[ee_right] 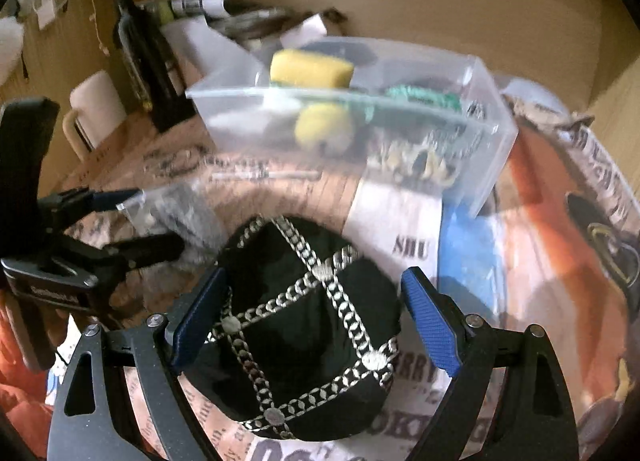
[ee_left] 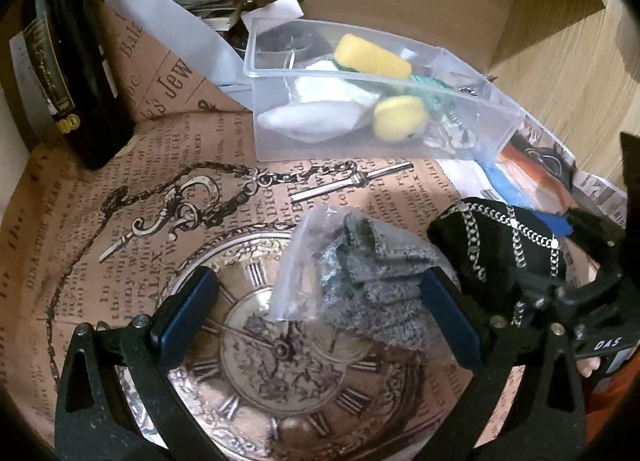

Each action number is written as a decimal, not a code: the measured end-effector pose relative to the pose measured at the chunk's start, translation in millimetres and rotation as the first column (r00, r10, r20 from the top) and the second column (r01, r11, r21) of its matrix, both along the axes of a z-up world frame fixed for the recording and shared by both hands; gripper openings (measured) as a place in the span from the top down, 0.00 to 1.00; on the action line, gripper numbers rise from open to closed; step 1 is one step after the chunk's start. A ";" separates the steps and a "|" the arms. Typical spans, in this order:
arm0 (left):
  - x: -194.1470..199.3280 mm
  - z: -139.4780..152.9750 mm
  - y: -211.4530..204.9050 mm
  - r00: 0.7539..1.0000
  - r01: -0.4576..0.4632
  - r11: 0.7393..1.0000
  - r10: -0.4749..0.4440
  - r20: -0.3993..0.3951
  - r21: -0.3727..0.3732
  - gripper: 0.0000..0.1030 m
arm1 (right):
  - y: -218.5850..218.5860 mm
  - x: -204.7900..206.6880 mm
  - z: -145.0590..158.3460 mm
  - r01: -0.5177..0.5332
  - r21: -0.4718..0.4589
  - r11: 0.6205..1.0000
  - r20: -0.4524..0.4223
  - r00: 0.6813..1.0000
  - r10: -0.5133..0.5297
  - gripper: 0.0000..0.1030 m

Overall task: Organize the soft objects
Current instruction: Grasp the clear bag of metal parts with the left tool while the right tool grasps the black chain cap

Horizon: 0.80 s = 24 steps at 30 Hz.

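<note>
Left gripper [ee_left: 320,309]: fingers spread wide, straddling the bag, not pressing it; one blue pad left of it, one just at its right edge.
Bag [ee_left: 360,281]: clear plastic, grey fuzzy stuff inside, lying on the clock-print paper [ee_left: 140,261].
Right gripper [ee_right: 316,321]: fingers spread wide on either side of the pouch; small gaps at both pads, no grip seen.
Pouch [ee_right: 304,325]: black cloth, silver chain pattern, rounded, resting on printed paper just right of the bag.
Clear box [ee_left: 500,121]: beyond both grippers, open top; holds 2 yellow sponges [ee_left: 372,57], a white pad [ee_left: 320,113], green cord, other small bits too blurred to tell.
Black bottle [ee_left: 68,73]: upright at far left, well apart from the box.
Tabletop [ee_left: 580,73]: pale wood, showing at right past the papers.
Backdrop: cardboard wall behind the box.
</note>
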<state>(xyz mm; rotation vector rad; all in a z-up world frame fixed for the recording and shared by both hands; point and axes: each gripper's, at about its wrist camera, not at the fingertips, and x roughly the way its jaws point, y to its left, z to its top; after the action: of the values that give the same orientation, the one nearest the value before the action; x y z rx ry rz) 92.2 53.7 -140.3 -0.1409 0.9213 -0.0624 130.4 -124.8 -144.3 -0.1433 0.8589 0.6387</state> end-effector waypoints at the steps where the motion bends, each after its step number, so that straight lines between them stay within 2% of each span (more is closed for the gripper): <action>1: -0.2 -0.6 -0.4 1.000 0.000 1.000 0.000 0.004 -0.007 0.00 | -0.5 0.2 -2.5 -0.004 0.001 1.000 -0.015 1.000 0.004 0.16; 2: -0.6 -1.4 -1.2 1.000 0.000 1.000 0.000 0.009 -0.012 0.00 | -1.7 0.5 -4.3 -0.009 0.007 1.000 -0.028 1.000 0.009 0.20; 3: 0.0 -2.0 -3.0 1.000 0.003 1.000 -0.003 0.014 -0.014 0.02 | -2.4 0.7 -5.2 -0.010 0.010 1.000 -0.031 0.999 0.011 0.29; 5: -1.0 -2.2 -7.8 1.000 0.021 1.000 -0.020 0.022 -0.013 0.10 | -4.0 -1.5 -5.1 -0.013 0.002 1.000 -0.020 1.000 0.013 0.38; 6: -1.1 -2.6 -10.6 0.999 0.033 0.999 -0.033 0.022 -0.014 0.18 | -5.1 -2.6 -5.1 -0.014 0.003 1.000 -0.017 1.000 0.014 0.45; 9: 1.7 -1.5 -15.2 0.998 0.063 0.998 -0.062 0.022 -0.030 0.34 | -9.2 -3.2 -4.5 -0.005 0.018 1.000 -0.016 1.000 0.006 0.61; 10: 1.9 -1.2 -16.2 0.997 0.071 0.997 -0.070 0.021 -0.040 0.41 | -9.2 -2.7 -4.4 -0.001 0.026 1.000 -0.017 1.000 0.001 0.63; 12: 2.8 0.2 -17.2 0.997 0.080 0.995 -0.079 0.017 -0.055 0.47 | -11.8 -3.6 -3.7 0.007 0.037 0.999 -0.012 1.000 -0.006 0.70; 15: 3.1 2.3 -16.6 0.997 0.079 0.995 -0.078 0.014 -0.060 0.54 | -12.6 -5.9 1.0 0.013 0.041 0.999 0.013 1.000 -0.013 0.76; 19: 3.9 8.7 -11.0 0.997 0.072 0.994 -0.071 0.015 -0.085 0.64 | -16.5 -7.4 13.3 0.024 0.056 0.998 0.060 0.998 -0.027 0.78; 24: 8.5 24.1 -5.3 0.997 0.052 0.997 -0.049 0.054 -0.060 0.67 | -22.0 -2.4 33.9 0.043 0.088 0.995 0.119 0.991 -0.053 0.78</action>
<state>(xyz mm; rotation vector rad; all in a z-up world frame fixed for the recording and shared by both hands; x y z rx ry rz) 100.7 48.4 -116.2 -0.1722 0.8712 -0.1409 128.0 -146.7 -110.4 -0.0831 0.7150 0.6141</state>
